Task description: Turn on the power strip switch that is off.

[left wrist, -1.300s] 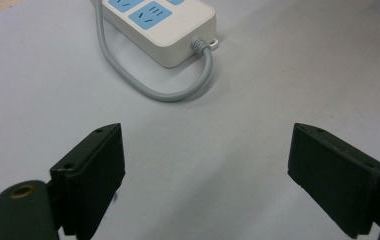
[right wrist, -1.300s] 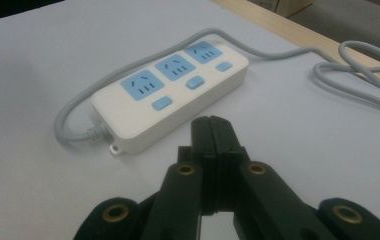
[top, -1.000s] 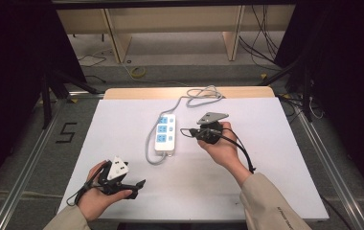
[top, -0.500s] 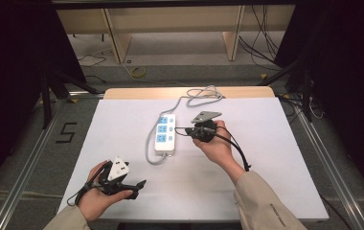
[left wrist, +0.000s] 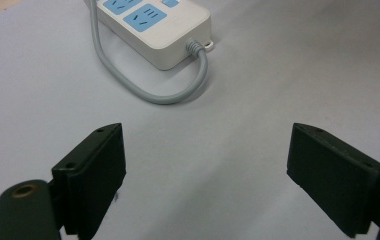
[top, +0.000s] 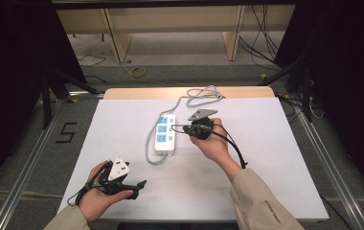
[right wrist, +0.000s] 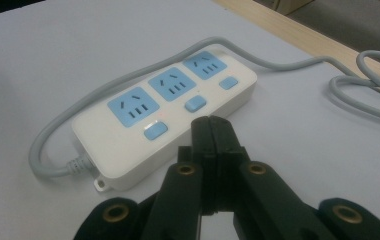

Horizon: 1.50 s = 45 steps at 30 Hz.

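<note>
1. I see the power strip [top: 165, 133] lying flat near the middle of the white table [top: 266, 158], its grey cable [top: 147, 143] looping off its near end.
2. My right gripper [top: 174, 127] is clenched with nothing between its jaws, the tips at the strip's right edge beside the middle switch [right wrist: 195, 104].
3. My left gripper [top: 139, 184] rests released at the near left, well apart from the strip.
</note>
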{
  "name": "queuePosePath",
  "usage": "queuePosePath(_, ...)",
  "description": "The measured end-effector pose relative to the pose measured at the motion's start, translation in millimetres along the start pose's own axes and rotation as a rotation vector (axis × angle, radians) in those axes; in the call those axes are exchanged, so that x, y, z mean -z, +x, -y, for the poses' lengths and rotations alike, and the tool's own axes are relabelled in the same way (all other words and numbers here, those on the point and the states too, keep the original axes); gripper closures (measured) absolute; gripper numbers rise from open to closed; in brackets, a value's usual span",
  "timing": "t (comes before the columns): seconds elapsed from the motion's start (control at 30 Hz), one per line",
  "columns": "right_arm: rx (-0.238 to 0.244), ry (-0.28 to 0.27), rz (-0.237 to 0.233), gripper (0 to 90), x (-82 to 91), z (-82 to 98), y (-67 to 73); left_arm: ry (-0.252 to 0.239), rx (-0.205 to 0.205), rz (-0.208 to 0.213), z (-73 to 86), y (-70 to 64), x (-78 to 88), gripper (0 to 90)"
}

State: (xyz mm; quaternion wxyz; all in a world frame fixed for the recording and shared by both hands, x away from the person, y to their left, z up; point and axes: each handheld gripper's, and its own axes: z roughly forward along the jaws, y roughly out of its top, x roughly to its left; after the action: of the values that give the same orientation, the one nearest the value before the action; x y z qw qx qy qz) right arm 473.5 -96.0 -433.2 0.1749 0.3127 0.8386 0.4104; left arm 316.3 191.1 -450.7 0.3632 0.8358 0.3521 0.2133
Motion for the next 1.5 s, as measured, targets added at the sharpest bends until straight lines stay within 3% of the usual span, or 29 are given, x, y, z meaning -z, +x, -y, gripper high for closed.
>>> queuePosePath(1.5,-0.009,0.044,0.011,90.0,-37.5,-19.9,-3.0,0.006,-0.014,0.014,-0.9,-2.7,-1.3,15.5)
